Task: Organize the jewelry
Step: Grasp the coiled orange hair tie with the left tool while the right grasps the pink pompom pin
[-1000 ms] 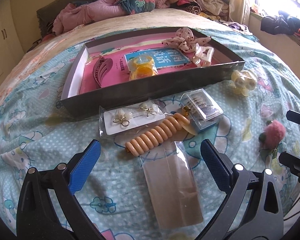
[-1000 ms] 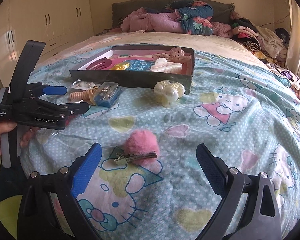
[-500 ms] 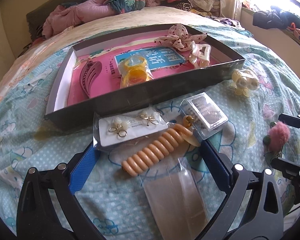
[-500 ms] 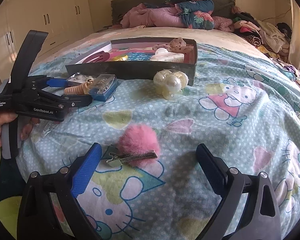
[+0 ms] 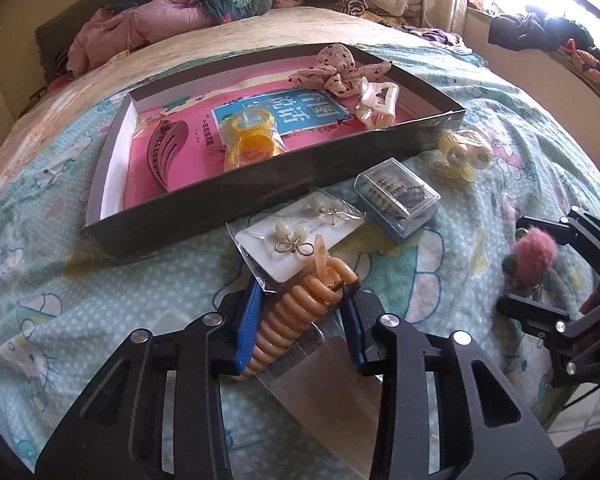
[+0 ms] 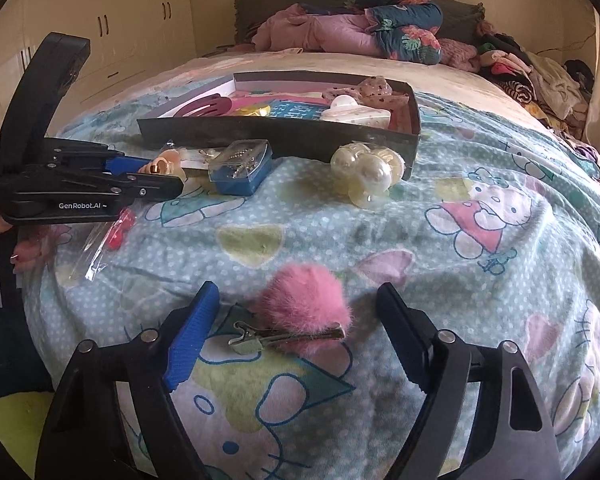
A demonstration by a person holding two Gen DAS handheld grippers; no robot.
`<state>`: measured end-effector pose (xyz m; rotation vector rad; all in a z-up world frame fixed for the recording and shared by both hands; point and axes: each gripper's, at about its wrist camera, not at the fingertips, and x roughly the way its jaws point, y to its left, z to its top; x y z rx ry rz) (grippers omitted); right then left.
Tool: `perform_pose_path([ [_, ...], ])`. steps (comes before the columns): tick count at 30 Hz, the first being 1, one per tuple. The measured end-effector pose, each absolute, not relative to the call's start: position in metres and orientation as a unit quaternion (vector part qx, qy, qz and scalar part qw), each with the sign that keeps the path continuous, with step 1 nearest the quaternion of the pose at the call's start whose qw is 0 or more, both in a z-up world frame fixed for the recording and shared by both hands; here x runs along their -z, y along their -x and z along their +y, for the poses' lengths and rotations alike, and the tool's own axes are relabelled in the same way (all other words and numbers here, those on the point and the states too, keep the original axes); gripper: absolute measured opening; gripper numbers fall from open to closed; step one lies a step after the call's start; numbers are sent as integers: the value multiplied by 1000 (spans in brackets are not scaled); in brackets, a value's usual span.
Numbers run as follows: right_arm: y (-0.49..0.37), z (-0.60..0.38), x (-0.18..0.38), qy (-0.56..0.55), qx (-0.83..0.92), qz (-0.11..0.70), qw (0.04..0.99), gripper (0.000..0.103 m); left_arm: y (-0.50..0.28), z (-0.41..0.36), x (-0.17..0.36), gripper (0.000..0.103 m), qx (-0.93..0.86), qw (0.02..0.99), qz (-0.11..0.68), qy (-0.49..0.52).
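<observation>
Now ribbed orange hair clip [image 5: 300, 316] sits between left fingers [image 5: 249, 322].

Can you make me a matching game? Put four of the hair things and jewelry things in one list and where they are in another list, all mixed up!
Things:
1. orange spiral hair clip
2. pink fluffy clip
3. pearl clip
4. dark pink claw clip

Places:
A. inside the box
B. on the bed beside the box's corner
C. gripped by the left tool
D. on the bed between the open fingers of the right tool

Pairs: 1-C, 2-D, 3-B, 4-A
</observation>
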<state>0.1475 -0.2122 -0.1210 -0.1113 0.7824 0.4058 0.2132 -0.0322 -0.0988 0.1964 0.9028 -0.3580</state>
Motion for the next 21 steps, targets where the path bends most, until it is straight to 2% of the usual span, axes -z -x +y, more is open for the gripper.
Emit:
perform_pose_path([
  [3, -145, -212, 121, 57, -196, 379, 903, 67, -209, -27, 97, 26, 170, 881, 434, -81],
  [4, -145, -212, 121, 57, -196, 380, 902, 63, -209, -25, 96, 21, 169, 882, 434, -76],
  [6, -143, -215, 121, 57, -194, 381, 902, 55, -207, -19, 94, 22, 167, 883, 433, -61],
  [8, -143, -217, 121, 54, -197, 384, 901, 43, -205, -15, 91, 18, 162, 886, 431, -54],
  [21, -137, -227, 107, 33, -201, 376, 904, 43, -194, 9, 71, 18, 147, 901, 408, -14],
])
